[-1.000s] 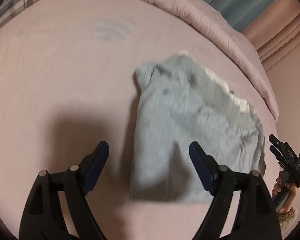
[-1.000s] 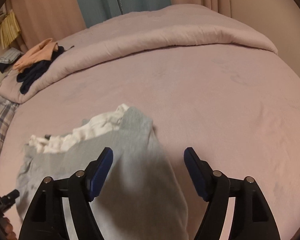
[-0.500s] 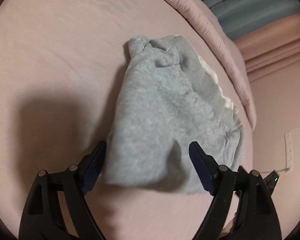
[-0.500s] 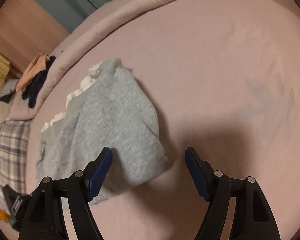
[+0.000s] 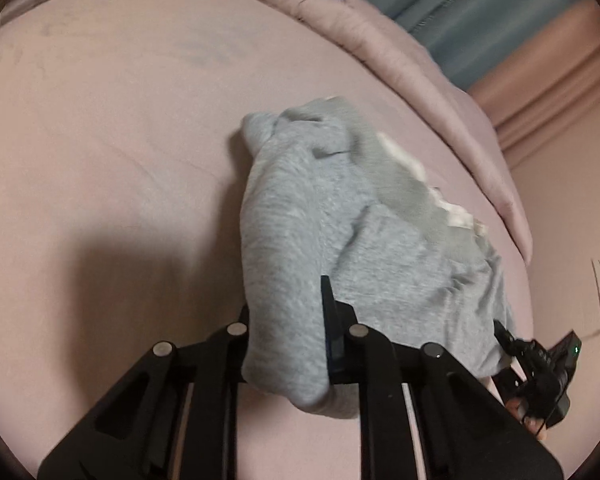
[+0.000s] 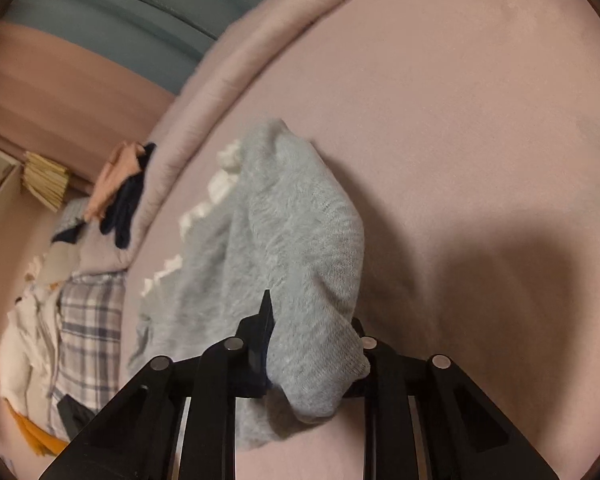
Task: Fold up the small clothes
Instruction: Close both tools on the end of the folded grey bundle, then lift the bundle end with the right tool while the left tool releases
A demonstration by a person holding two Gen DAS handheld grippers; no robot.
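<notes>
A small grey fleece garment (image 5: 340,232) with a white frilled edge (image 5: 452,208) lies bunched on the pink bed. My left gripper (image 5: 286,332) is shut on its near left corner; grey cloth bulges between the jaws. In the right wrist view the same garment (image 6: 276,248) runs away from me, its white frill (image 6: 204,208) on the left side. My right gripper (image 6: 312,340) is shut on the garment's near right corner, with the ribbed cuff (image 6: 352,352) pinched between the jaws. The right gripper also shows at the lower right of the left wrist view (image 5: 540,368).
A rolled pink duvet (image 5: 440,80) borders the far side of the pink sheet (image 5: 100,140). Peach and navy clothes (image 6: 124,184) lie on the duvet. A plaid cloth (image 6: 88,320) and white clothes (image 6: 24,352) lie at the left. Curtains (image 5: 480,12) hang behind.
Both grippers were open just short of the garment. They have moved forward onto its near corners and shut on the cloth.
</notes>
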